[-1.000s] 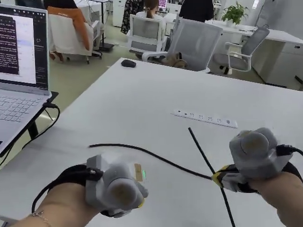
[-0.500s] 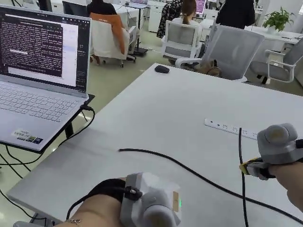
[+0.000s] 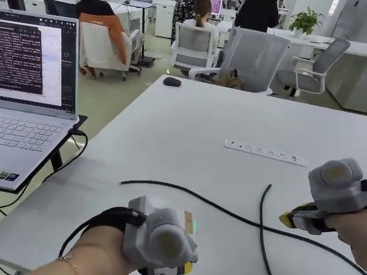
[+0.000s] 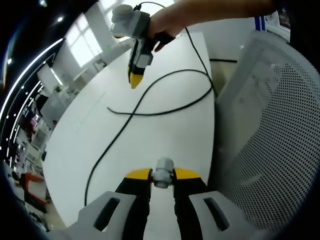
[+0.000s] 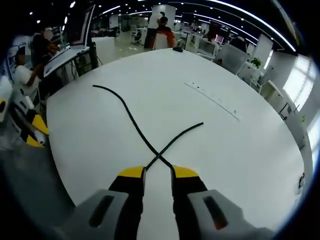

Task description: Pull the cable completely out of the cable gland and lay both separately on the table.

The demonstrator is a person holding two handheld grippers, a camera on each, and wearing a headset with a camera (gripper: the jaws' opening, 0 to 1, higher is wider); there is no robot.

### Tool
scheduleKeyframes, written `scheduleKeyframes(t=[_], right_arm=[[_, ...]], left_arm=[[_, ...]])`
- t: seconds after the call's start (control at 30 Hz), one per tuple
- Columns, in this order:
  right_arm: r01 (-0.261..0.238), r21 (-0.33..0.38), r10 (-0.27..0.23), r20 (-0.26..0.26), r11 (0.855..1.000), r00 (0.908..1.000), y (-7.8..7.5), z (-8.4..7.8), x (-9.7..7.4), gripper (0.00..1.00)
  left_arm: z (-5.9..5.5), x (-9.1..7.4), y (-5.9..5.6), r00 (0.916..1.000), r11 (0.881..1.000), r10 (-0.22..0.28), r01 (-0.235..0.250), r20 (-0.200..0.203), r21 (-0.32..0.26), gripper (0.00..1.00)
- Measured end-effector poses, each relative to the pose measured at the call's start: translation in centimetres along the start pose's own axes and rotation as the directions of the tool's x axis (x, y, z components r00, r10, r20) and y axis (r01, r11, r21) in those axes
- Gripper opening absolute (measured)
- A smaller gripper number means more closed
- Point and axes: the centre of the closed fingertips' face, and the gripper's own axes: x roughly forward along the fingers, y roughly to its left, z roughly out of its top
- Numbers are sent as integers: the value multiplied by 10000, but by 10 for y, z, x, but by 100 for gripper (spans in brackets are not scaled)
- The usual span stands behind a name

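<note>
A small grey cable gland [image 4: 163,172] sits clamped between the yellow tips of my left gripper [image 4: 162,181], held over the table's near edge. In the head view the left gripper [image 3: 184,267] is at the bottom. The black cable [image 3: 218,207] lies loose on the white table [image 3: 189,132], crossing over itself [image 5: 131,120] just ahead of my right gripper [image 5: 159,172]. The right gripper's jaws stand slightly apart with nothing between them. It hovers at the right [image 3: 289,219], above the cable [image 4: 160,112], and appears as the other gripper [image 4: 134,80] in the left gripper view.
A white power strip [image 3: 264,153] lies beyond the cable. An open laptop [image 3: 28,114] stands on a stand off the table's left edge. A mouse [image 3: 171,82] rests at the far corner, with office chairs [image 3: 252,57] behind. A mesh chair back [image 4: 270,125] is close to the left gripper.
The right gripper held the cable upright earlier; now the cable has been let go and lies curved on the table. The head view has shifted.
</note>
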Motion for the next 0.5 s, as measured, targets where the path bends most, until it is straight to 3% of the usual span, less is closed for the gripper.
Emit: scheduleKeyframes(t=[0.13, 0.27, 0.3, 0.33, 0.4, 0.43, 0.5], right_arm=[[-360, 174, 359, 34, 9992, 9993, 17, -16, -15, 20], [-451, 103, 451, 60, 9989, 9990, 28, -29, -32, 20], [-429, 88, 428, 63, 9990, 9991, 30, -32, -37, 20], [-358, 103, 357, 100, 9993, 9993, 32, -36, -43, 20], [-299, 153, 297, 111, 9994, 9995, 35, -43, -52, 20], [-238, 222, 236, 122, 9995, 9996, 37, -46, -57, 20], [-119, 207, 116, 143, 9997, 9998, 44, -55, -66, 19]], left_arm=[[1, 11, 4, 9990, 9990, -437, 437, -63, 89, 18], [-1, 32, -1, 9910, 9902, -1338, 1337, -3, -413, 18], [-4, 37, -1, 9897, 9893, -1424, 1419, -133, -327, 18], [-14, 41, -2, 9851, 9877, -1562, 1558, -720, -115, 18], [-22, 50, 1, 9805, 9858, -1466, 1558, -1305, 628, 18], [-23, 52, 1, 9792, 9851, -1513, 1607, -1350, 611, 18], [-21, 62, -6, 9757, 9810, -1928, 1940, -1039, 11, 18]])
